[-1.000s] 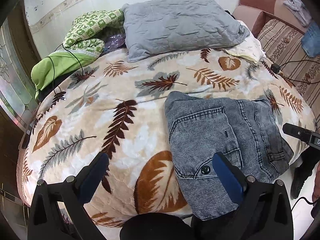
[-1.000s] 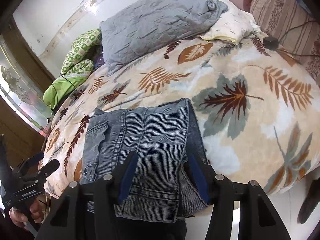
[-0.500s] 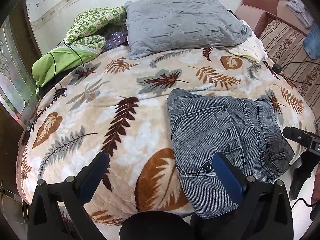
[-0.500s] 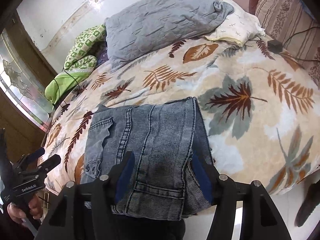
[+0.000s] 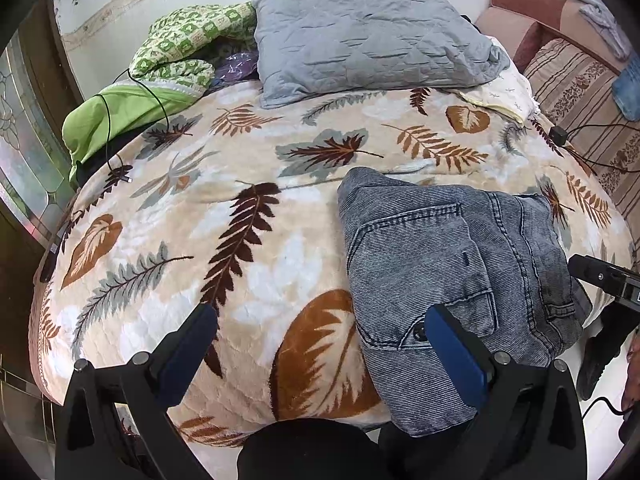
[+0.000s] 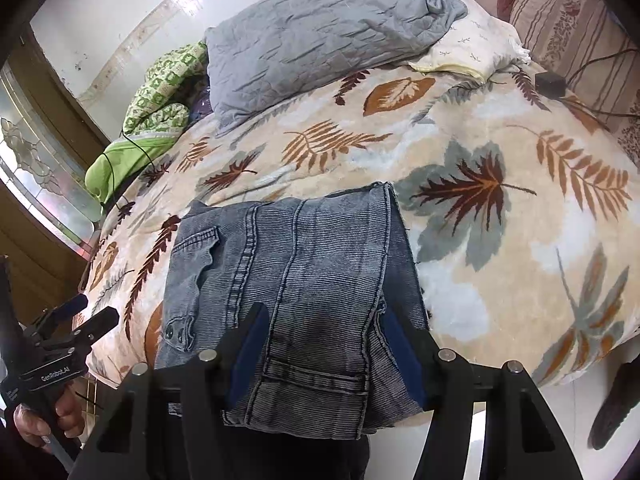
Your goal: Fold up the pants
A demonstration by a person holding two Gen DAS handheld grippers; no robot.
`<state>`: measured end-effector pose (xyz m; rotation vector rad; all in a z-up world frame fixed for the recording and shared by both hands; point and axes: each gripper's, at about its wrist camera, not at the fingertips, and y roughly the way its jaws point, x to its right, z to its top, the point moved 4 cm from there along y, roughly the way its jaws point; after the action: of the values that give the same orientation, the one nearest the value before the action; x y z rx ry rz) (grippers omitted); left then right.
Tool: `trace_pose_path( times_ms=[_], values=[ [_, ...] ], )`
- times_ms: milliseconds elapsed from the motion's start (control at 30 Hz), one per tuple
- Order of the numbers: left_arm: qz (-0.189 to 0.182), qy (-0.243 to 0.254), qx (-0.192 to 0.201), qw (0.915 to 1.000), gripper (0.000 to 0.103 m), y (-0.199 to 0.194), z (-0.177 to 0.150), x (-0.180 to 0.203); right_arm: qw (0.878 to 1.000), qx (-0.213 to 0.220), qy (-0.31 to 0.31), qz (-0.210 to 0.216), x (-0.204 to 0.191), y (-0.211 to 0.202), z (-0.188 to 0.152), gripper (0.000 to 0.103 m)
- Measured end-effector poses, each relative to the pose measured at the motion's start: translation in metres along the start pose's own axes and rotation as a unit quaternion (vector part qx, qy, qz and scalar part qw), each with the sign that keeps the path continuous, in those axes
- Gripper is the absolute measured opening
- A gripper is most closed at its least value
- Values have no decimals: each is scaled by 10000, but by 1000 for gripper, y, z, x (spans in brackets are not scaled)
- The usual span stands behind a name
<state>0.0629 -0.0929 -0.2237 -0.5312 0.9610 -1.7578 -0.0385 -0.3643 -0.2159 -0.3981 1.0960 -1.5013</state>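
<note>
Item: one pair of grey denim pants [image 5: 452,276], folded into a compact, roughly rectangular bundle. I see it lying at the near edge of the bed [image 5: 248,264], towards the right half of that edge as my left wrist camera shows it, with the waistband end hanging slightly over the edge towards me. Its long axis runs from the near edge back towards the pillows; the folded end points away from me, the waistband with belt loop and button points at me. One back pocket faces up on the left part of the bundle.

Grippers: two. My left gripper [image 5: 320,340] hovers over the near edge with its jaws wide apart and nothing between them; its right finger [image 5: 456,348] stands over the pants' left edge, its left finger over bare blanket. My right gripper [image 6: 324,344] has its jaws apart, straddling the waistband end of the pants [image 6: 304,280]; the cloth lies between the fingers, but I cannot see the pads pressing on it.

Other stock on the bed: one grey quilted pillow [image 5: 368,40] at the far edge, one cream pillow [image 6: 468,44] beside it towards the far right corner, one green bundle of bedding [image 5: 160,68] at the far left corner, and one black cable [image 5: 132,120] trailing across it.
</note>
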Motion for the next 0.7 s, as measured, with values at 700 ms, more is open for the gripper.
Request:
trace_pose_path(
  times_ms=[700],
  values=[
    [8, -12, -119, 9999, 103, 9, -3, -3, 9999, -24, 89, -39, 6, 2, 0, 64]
  ],
)
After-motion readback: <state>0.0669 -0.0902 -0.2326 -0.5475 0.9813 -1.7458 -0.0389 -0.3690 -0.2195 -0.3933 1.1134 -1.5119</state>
